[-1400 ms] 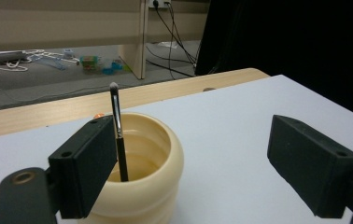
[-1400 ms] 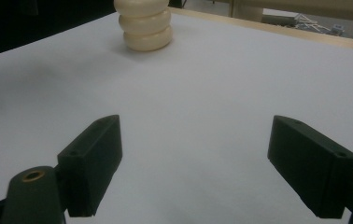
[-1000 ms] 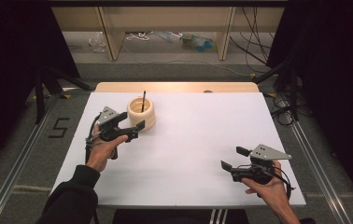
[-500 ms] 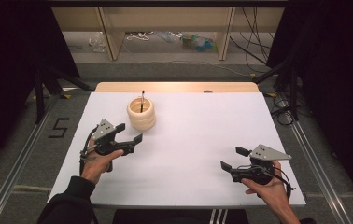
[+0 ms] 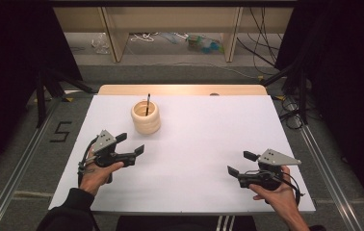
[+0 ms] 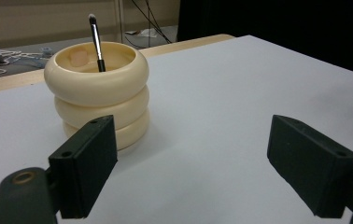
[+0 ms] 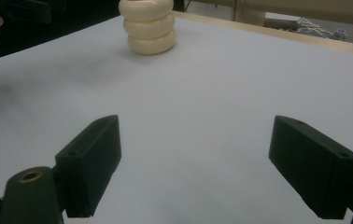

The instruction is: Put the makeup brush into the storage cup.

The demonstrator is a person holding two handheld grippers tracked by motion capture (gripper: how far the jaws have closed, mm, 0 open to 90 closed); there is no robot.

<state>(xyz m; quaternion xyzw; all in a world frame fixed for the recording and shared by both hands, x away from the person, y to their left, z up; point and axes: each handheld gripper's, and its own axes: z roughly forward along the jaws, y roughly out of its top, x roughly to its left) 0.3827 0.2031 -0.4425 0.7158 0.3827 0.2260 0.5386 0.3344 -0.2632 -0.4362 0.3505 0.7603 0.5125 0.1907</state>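
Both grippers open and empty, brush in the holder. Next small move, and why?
Probably settle the left gripper down near the table's front edge, as the right gripper sits. The brush stands upright inside the cream ringed holder, the left gripper is apart from it, and both grippers' fingers are spread with nothing between them, so the placing looks done.

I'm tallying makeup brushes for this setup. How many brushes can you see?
1. The brush stands tilted inside the cream ringed holder at the table's far left; more could lie hidden inside the holder.
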